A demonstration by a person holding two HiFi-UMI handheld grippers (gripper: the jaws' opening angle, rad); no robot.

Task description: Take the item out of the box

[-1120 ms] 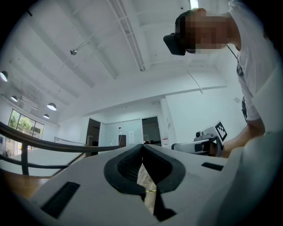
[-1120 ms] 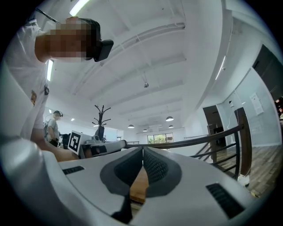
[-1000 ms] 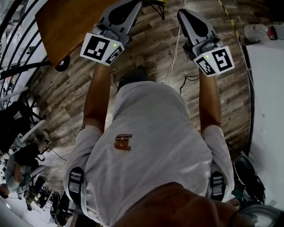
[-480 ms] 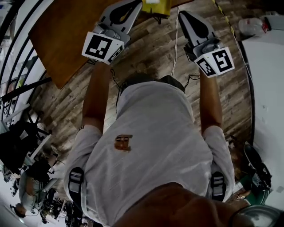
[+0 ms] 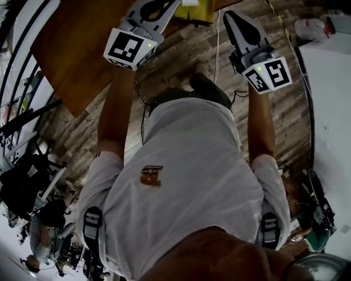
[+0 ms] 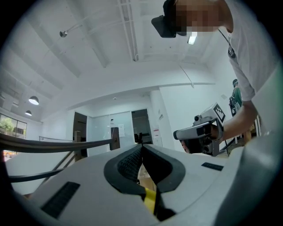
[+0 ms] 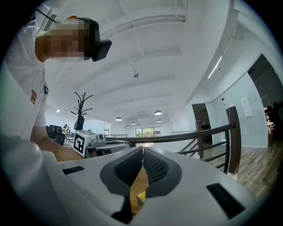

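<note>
Left gripper and right gripper had advanced in the head view toward a yellow box on the wooden table. The left gripper view showed jaws together, empty; the right gripper view likewise. This looked like the approach; next the jaws needed opening over the box, whose item stayed unseen.

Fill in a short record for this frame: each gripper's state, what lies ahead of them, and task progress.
left gripper: shut, nothing between the jaws
right gripper: shut, nothing between the jaws
ahead: wooden table, with a yellow thing at its near edge, cut off by the frame
box: cannot be made out for certain
task progress: not begun; nothing held
</note>
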